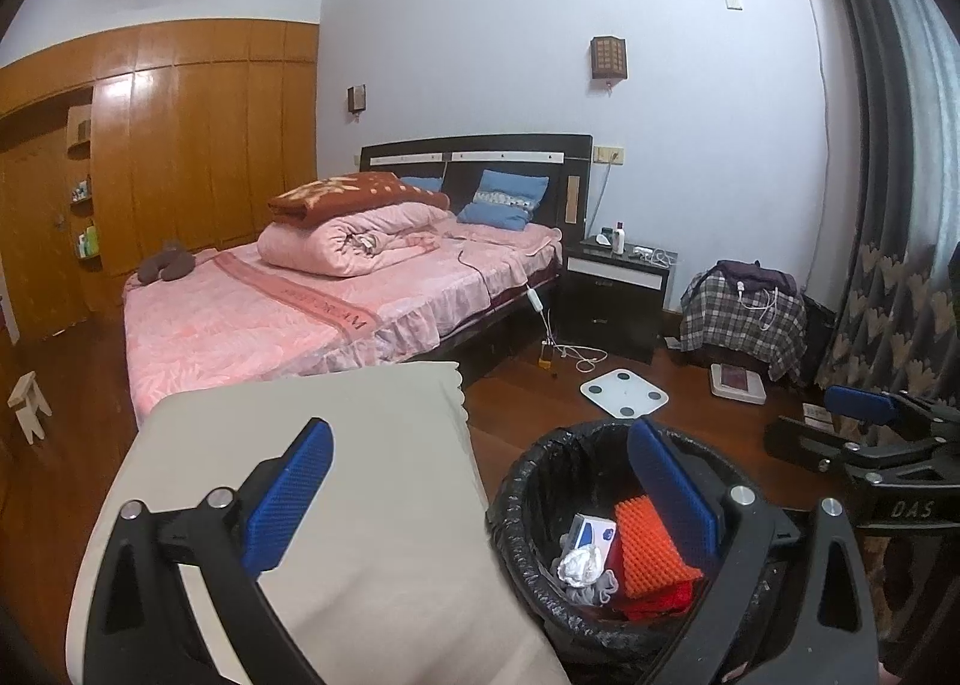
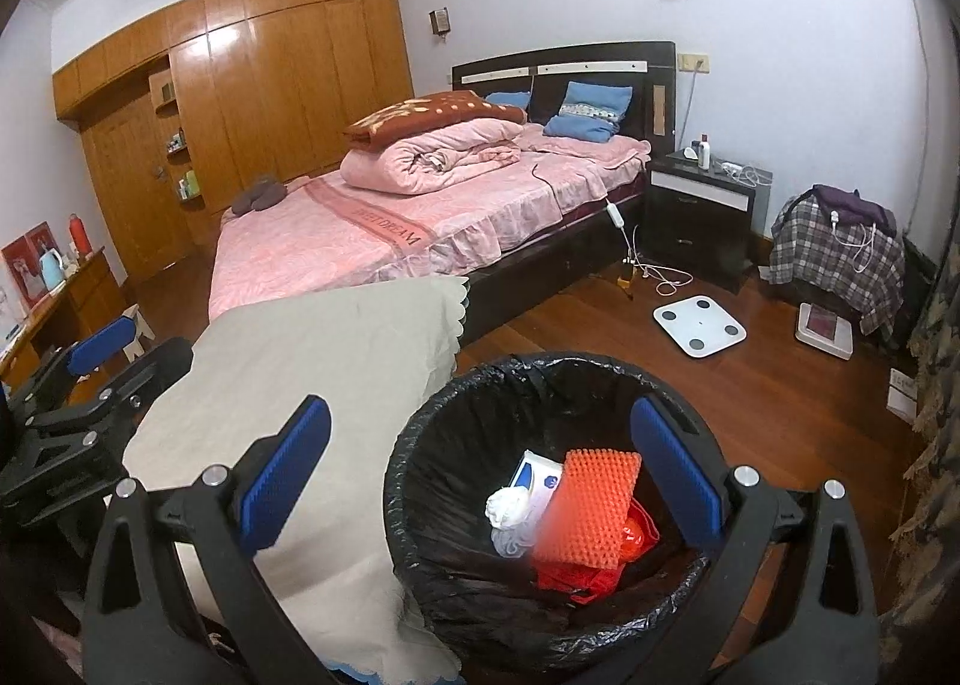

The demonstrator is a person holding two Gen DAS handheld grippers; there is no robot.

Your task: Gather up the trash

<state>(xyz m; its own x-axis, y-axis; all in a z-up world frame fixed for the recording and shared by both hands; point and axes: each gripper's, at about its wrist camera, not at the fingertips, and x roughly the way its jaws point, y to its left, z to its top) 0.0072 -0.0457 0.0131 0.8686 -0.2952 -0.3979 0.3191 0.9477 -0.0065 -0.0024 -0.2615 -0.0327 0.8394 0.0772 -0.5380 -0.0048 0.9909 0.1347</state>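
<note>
Beside the bed, both grippers, left [image 1: 480,496] and right [image 2: 480,481], hang released over the bin [image 2: 420,433]; its loose liner could snag a lowering finger.

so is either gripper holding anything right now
Nothing is held. The left gripper and right gripper both have their jaws spread wide and bare; the trash lies loose in the bin.

Dim, bluish indoor light; glare on the wardrobe doors [image 1: 180,144]; fisheye bending, dark corners.
</note>
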